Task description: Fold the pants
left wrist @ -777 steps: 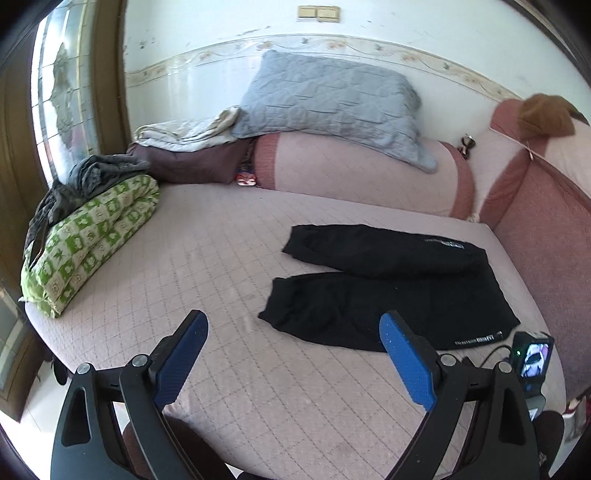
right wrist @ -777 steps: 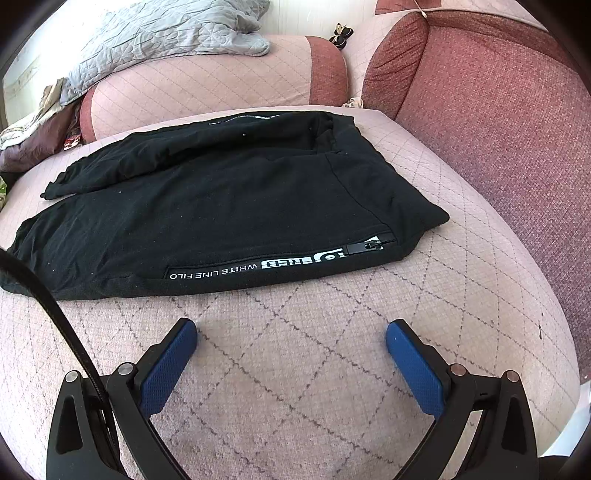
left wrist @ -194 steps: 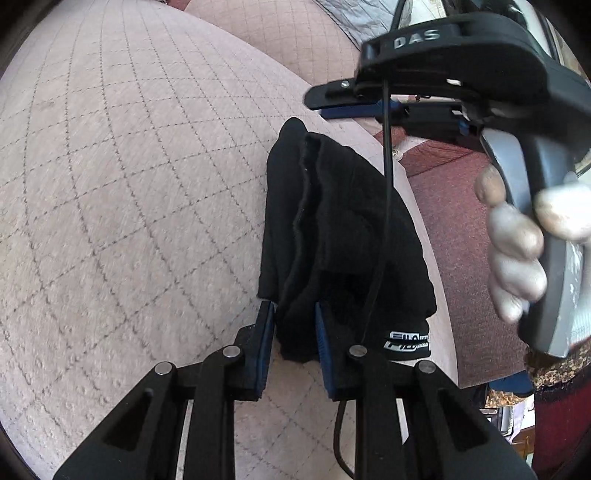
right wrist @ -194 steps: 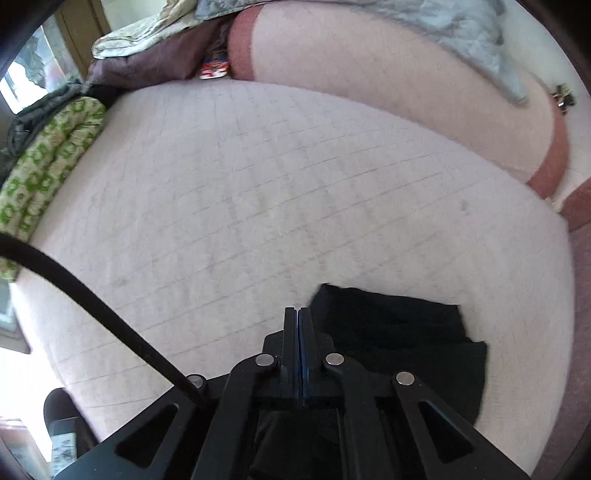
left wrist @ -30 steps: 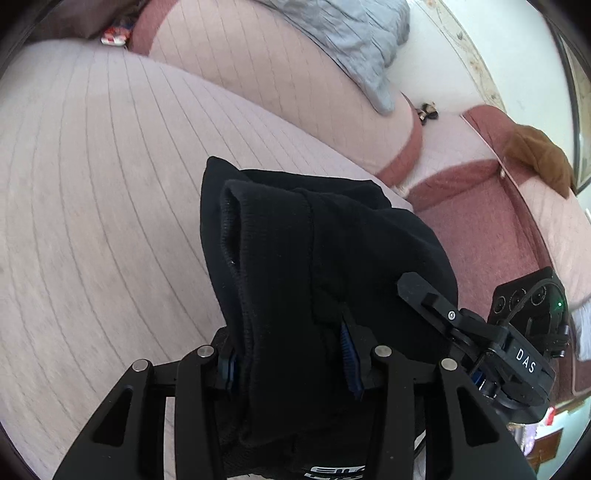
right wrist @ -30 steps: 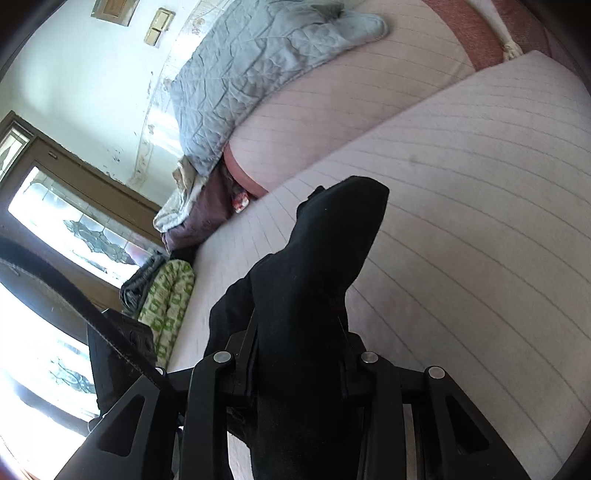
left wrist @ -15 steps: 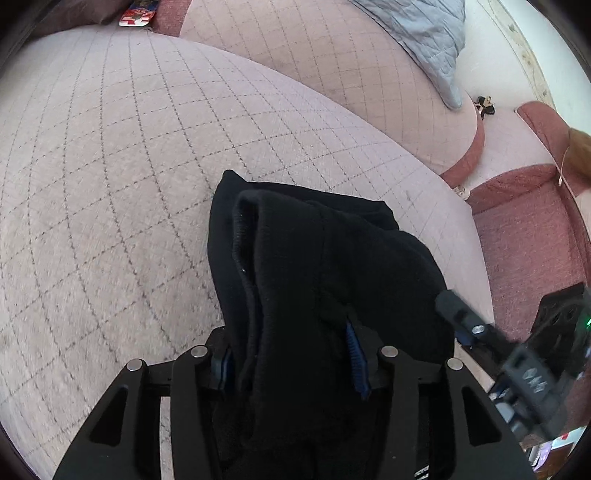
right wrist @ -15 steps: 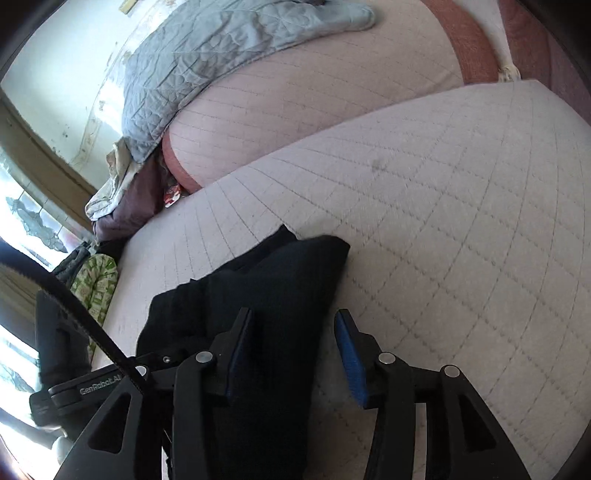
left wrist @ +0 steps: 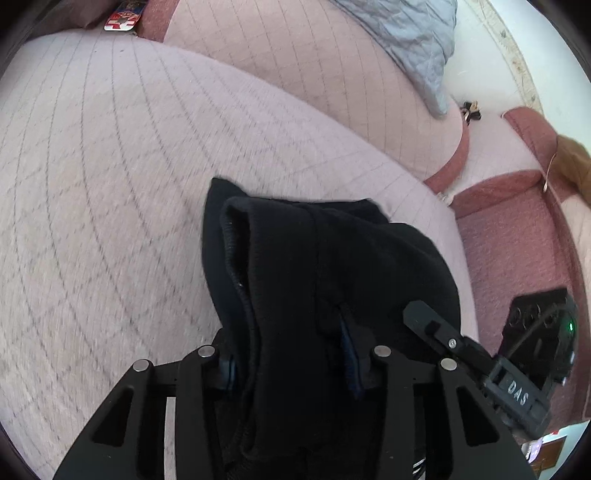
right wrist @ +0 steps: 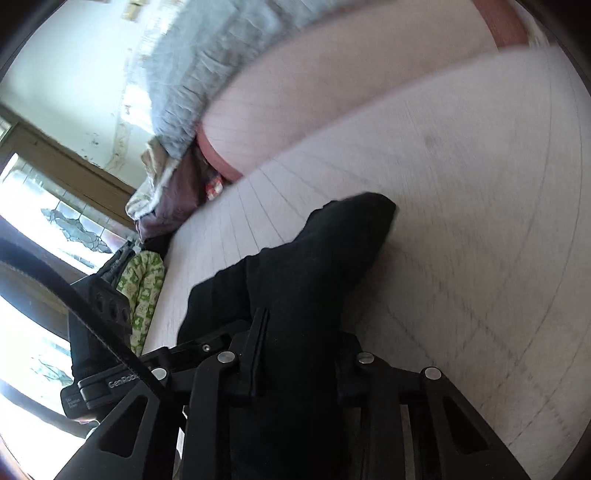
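Note:
The black pants (left wrist: 317, 273) are folded into a thick bundle and held up over the pink quilted bed (left wrist: 110, 166). My left gripper (left wrist: 288, 365) is shut on one end of the bundle, and cloth bulges over its blue pads. In the right wrist view the bundle (right wrist: 317, 266) sticks forward out of my right gripper (right wrist: 295, 354), which is shut on its other end. The right gripper's body shows at the lower right of the left wrist view (left wrist: 480, 362), close beside the left one.
A pink bolster (left wrist: 314, 74) with a grey pillow (left wrist: 406, 33) on it lies at the head of the bed. A red sofa back (left wrist: 517, 236) stands on the right. A green patterned blanket (right wrist: 144, 291) and piled clothes lie at the far left by the window.
The right gripper was open half a second ago and is now shut on the bundle. Both grippers have tilted up, and the view is motion-blurred. The left gripper keeps its hold.

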The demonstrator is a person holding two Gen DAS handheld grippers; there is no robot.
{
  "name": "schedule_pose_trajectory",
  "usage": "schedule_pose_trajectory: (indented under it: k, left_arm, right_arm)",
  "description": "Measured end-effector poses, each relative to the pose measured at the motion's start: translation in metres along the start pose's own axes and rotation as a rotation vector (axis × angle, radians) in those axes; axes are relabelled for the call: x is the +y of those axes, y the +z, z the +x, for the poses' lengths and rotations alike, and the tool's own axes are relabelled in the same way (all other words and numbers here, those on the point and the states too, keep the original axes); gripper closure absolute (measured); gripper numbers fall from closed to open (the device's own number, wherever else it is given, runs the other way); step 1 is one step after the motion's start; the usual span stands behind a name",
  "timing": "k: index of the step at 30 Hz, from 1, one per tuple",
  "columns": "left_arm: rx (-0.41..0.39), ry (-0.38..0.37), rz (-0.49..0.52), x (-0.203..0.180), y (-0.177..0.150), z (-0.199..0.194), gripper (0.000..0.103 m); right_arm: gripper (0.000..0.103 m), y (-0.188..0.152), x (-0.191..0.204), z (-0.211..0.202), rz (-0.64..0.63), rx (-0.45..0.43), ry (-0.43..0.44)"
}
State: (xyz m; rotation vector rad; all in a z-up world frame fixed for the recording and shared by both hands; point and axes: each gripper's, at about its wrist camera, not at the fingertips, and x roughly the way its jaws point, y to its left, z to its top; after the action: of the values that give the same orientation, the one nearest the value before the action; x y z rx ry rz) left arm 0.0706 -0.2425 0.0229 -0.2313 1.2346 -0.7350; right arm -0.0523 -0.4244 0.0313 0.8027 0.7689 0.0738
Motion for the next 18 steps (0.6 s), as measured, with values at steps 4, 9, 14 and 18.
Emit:
schedule_pose_trajectory:
  k: [4, 9, 14, 18]
  left_arm:
    - [0.044, 0.073, -0.033, 0.008, 0.013, 0.019, 0.053]
    - [-0.033, 0.01, -0.053, 0.006, 0.01, -0.023, 0.054]
    - [-0.132, -0.087, -0.068, -0.002, 0.012, -0.057, 0.054]
    - [-0.094, -0.134, -0.085, -0.007, 0.022, -0.032, 0.054]
  right_arm:
    - [0.043, 0.003, 0.006, 0.0, -0.071, -0.043, -0.185]
    - [0.033, 0.011, -0.003, -0.029, 0.012, -0.09, -0.153]
    - [0.053, 0.006, -0.01, -0.054, 0.197, -0.019, 0.228]
    - [0.053, -0.022, -0.013, -0.037, 0.315, 0.098, 0.349]
